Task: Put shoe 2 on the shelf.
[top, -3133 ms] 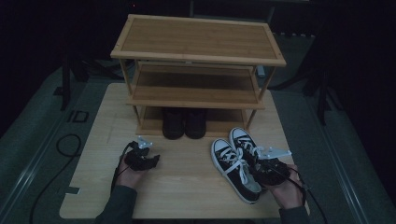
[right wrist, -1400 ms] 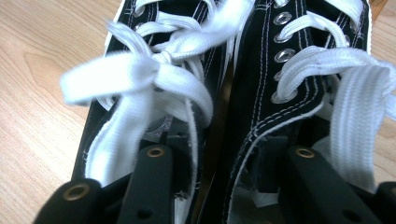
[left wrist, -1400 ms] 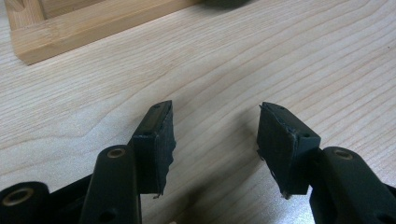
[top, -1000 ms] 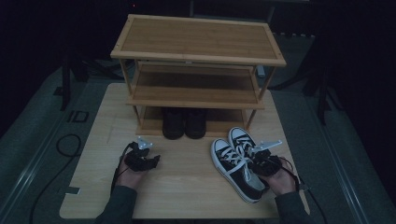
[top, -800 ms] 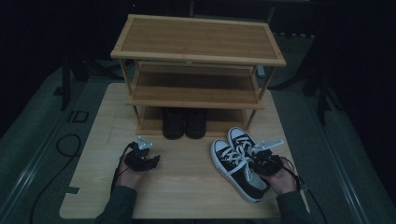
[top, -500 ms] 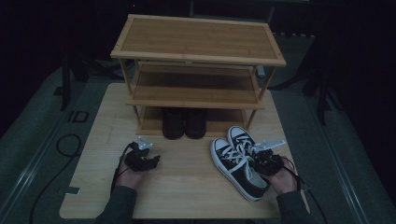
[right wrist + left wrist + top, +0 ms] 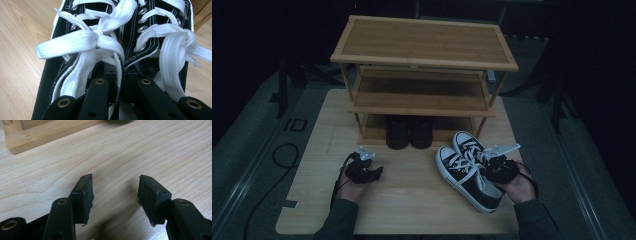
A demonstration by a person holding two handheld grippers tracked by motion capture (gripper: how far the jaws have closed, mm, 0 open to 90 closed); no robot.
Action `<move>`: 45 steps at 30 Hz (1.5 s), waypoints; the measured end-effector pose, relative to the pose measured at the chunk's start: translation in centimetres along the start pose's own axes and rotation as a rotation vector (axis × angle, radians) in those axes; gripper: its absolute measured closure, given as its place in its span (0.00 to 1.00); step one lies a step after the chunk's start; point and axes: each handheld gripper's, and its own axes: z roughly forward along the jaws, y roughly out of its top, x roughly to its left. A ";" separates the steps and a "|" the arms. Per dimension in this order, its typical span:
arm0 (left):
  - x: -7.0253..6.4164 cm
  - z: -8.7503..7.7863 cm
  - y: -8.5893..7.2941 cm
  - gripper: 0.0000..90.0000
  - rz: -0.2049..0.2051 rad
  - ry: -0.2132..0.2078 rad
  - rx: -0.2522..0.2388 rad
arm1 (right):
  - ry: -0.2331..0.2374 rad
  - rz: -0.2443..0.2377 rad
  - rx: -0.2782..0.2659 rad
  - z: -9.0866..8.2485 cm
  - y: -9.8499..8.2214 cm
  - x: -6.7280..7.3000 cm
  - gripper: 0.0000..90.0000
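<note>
Right gripper view: our right gripper [image 7: 121, 85] is pinched tight on both sneakers' [image 7: 120, 32] inner collars together; our left gripper [image 7: 115, 195] gapes empty over the table [image 7: 150, 150].

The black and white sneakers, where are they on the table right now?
In the high view the black and white sneakers lie side by side at the table's front right, before the shoe rack, with the right tongs shut on their inner sides.

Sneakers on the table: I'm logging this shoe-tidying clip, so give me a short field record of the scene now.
work in hand: black-and-white sneakers, side by side on the wooden table
right gripper: shut on the sneakers' adjoining inner collars
left gripper: open, holding nothing, over bare table
shoe rack: three wooden tiers, behind the sneakers
black shoes: pair on the rack's bottom tier
</note>
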 end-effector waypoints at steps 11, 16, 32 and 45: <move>0.0 0.0 0.0 0.52 0.000 0.001 -0.002 | 0.007 -0.070 0.009 -1.2 1.8 0.0 0.95; 0.0 0.0 -0.1 0.52 0.000 0.001 -0.002 | 0.020 -0.090 0.015 -1.7 2.4 0.1 0.95; -0.1 0.0 -0.1 0.51 -0.001 0.001 -0.003 | 0.070 -0.172 0.013 -2.3 4.3 0.6 0.94; -0.1 0.0 -0.1 0.51 0.002 0.002 -0.006 | 0.116 -0.252 0.012 -3.3 6.3 1.4 0.94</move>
